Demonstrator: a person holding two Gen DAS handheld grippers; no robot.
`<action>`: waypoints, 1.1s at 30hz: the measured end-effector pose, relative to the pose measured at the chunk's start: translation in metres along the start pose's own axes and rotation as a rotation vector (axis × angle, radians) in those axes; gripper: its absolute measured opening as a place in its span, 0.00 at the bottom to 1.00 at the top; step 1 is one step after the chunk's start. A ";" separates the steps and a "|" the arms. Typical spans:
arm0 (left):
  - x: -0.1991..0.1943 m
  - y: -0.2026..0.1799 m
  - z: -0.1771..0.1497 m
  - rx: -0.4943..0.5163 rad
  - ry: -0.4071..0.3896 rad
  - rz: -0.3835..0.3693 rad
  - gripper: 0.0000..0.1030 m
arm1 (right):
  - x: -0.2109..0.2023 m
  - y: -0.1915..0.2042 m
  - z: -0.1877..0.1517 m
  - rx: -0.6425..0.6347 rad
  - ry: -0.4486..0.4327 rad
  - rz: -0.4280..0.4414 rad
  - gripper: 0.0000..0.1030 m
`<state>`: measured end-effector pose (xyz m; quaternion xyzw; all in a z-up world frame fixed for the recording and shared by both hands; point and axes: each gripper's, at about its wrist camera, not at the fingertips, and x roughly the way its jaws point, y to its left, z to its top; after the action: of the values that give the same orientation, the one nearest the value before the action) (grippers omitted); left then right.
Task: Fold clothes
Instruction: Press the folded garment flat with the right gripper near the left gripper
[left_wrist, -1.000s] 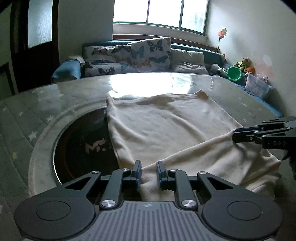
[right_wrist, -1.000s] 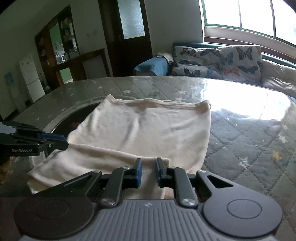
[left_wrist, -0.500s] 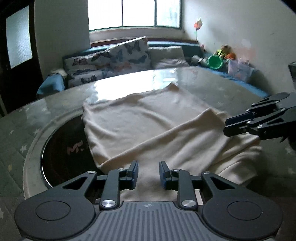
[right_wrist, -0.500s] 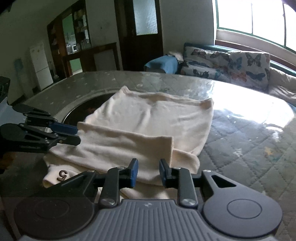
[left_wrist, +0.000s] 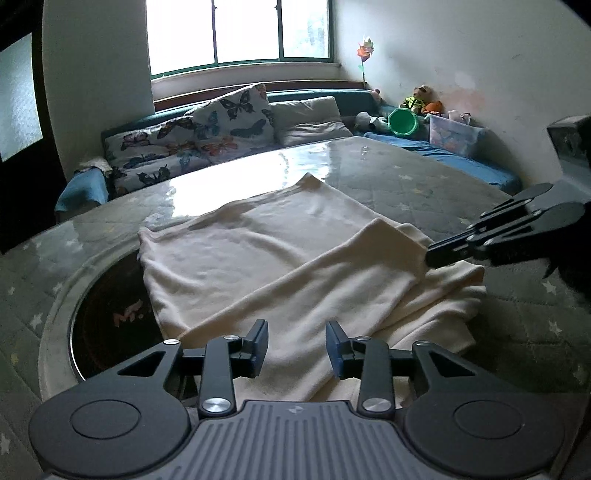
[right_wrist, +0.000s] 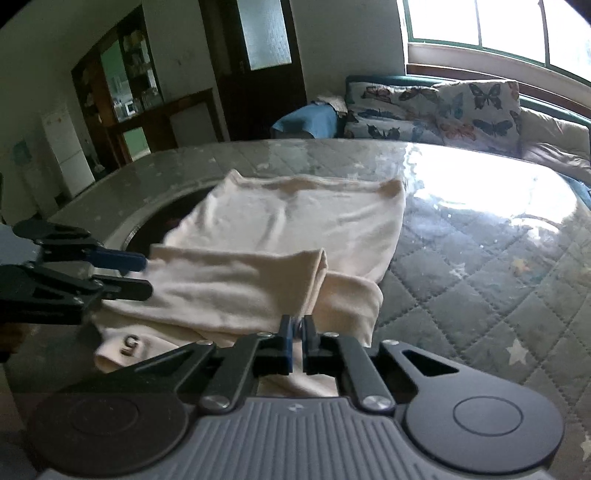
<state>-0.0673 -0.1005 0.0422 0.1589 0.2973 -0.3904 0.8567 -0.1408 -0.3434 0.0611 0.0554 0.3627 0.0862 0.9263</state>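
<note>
Daylight from the window (left_wrist: 240, 33) glared off the quilted, star-patterned worktop (right_wrist: 480, 258), with butterfly cushions (left_wrist: 207, 125) on the sofa behind it. We saw the cream garment (left_wrist: 258, 251) lying flat across the worktop, partly over a dark round inset (left_wrist: 110, 317), its near portion folded over in a loose band. Our left tongs (left_wrist: 295, 345) stood wide open above the near edge of the cloth, gripping nothing. Our right tongs (right_wrist: 297, 330) were nearly closed, pinching a raised fold of the garment between the blue pads (right_wrist: 285, 332). In the left wrist view the right tongs reached in from the side, tips at the folded band's corner. A small "5" mark (right_wrist: 130, 343) showed on the lower layer
</note>
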 end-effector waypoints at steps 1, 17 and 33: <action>0.000 0.001 0.001 0.002 -0.002 -0.005 0.40 | -0.002 0.001 0.000 -0.002 0.003 0.001 0.04; 0.031 -0.016 0.018 0.063 0.017 -0.103 0.43 | 0.014 0.001 0.026 -0.020 -0.063 0.009 0.08; 0.040 -0.027 0.011 0.101 0.044 -0.143 0.43 | 0.039 0.019 0.013 -0.160 0.040 0.092 0.11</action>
<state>-0.0628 -0.1463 0.0245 0.1890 0.3066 -0.4615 0.8108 -0.1057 -0.3175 0.0477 -0.0038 0.3703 0.1585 0.9153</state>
